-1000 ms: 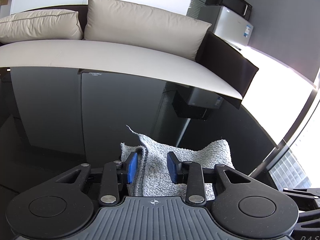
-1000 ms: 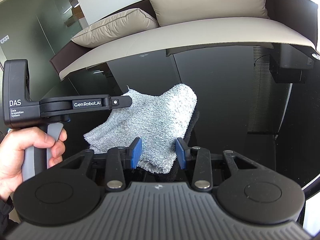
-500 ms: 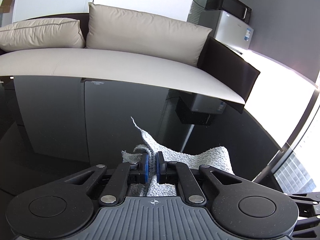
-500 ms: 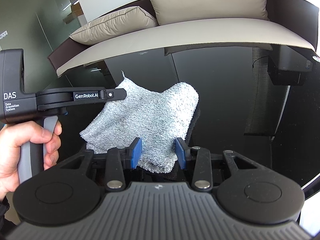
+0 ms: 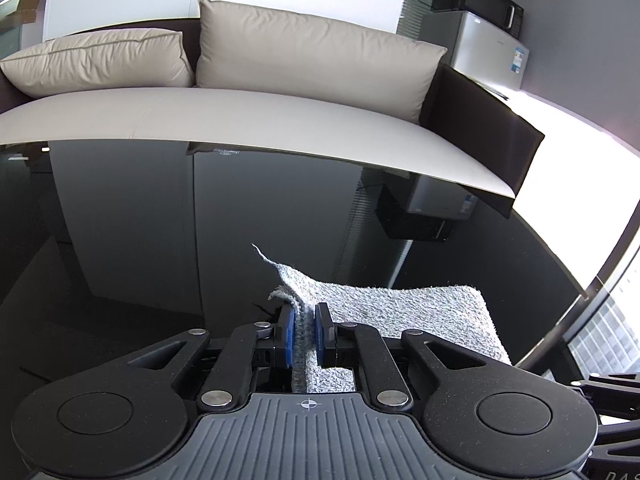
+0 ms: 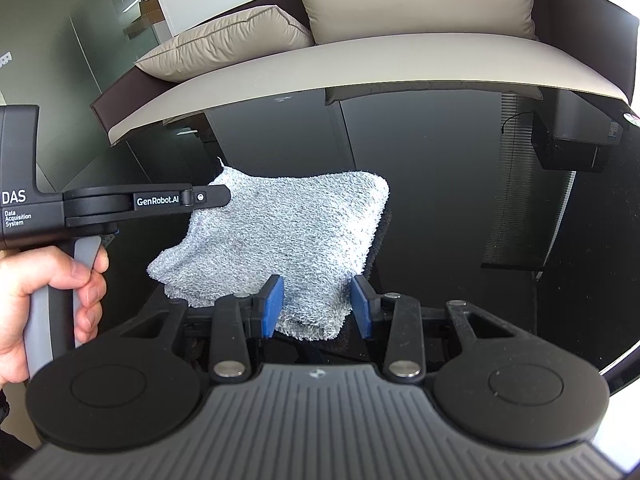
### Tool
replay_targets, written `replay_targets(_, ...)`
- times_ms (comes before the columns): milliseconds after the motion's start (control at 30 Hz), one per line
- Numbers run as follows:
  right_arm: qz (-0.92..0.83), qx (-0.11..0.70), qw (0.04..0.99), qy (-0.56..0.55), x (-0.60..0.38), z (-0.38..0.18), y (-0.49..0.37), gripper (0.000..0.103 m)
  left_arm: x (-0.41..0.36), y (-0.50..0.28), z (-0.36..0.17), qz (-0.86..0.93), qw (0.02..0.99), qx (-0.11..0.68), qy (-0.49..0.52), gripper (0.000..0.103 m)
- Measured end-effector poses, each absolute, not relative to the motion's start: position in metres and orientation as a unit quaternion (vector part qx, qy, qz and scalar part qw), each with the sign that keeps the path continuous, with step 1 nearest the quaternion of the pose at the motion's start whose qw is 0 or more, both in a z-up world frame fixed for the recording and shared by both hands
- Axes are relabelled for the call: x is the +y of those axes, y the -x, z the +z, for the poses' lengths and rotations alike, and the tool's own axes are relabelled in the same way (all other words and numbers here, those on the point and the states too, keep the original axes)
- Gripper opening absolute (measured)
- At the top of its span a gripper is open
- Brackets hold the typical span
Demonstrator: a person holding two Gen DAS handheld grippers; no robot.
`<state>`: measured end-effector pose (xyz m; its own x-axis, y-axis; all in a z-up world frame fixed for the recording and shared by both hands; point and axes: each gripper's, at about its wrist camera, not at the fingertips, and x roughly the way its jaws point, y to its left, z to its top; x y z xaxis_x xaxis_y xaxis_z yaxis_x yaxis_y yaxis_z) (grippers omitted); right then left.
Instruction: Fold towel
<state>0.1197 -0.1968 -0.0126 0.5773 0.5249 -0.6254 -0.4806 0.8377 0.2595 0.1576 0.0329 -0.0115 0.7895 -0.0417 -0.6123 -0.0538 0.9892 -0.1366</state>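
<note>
A grey terry towel lies in folded layers on a glossy black table. My left gripper is shut on the towel's left edge and lifts that edge, with a corner sticking up. The rest of the towel spreads to the right. In the right wrist view the left gripper comes in from the left, held by a hand. My right gripper is open, its blue pads on either side of the towel's near corner, not closed on it.
A beige sofa with two cushions runs along the table's far edge. A small fridge with a microwave on it stands at the back right. The table's right rim curves close to the towel.
My left gripper closed on the towel's left edge and raised it a little. The right gripper stayed open at the near corner.
</note>
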Motion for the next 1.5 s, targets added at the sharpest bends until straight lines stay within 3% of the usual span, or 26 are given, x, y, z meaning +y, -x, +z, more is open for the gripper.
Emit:
replay_targets(67, 0.283, 0.360, 0.888, -0.032, -0.197, -0.011, -0.120, 0.039, 0.036, -0.156, -0.010, 0.006, 0.944, 0.322, 0.076, 0.023)
replay_targets(233, 0.269, 0.357, 0.894, -0.029, -0.194, -0.011, -0.119, 0.040, 0.042, -0.149, -0.008, 0.010, 0.942, 0.325, 0.085, 0.029)
replay_targets(400, 0.259, 0.354, 0.898, -0.028, -0.193, -0.012, -0.119, 0.047, 0.042, -0.140, -0.007, 0.014, 0.940, 0.330, 0.079, 0.036)
replay_targets(633, 0.246, 0.346, 0.905, -0.002, -0.185, -0.014, -0.114, 0.045, 0.042, -0.142, -0.009, 0.014, 0.938, 0.335, 0.083, 0.036)
replay_targets(700, 0.240, 0.344, 0.908, 0.002, -0.182, -0.016, -0.115, 0.034, 0.042, -0.142, -0.010, 0.013, 0.938, 0.335, 0.082, 0.036)
replay_targets(833, 0.227, 0.347, 0.910, -0.004, -0.184, -0.017, -0.116, 0.026, 0.039, -0.144, -0.012, 0.010, 0.937, 0.338, 0.082, 0.037)
replay_targets(1500, 0.167, 0.354, 0.920, 0.007, -0.210, -0.014, -0.091, 0.026, 0.021, -0.131, -0.012, -0.005, 0.941, 0.331, 0.073, 0.038)
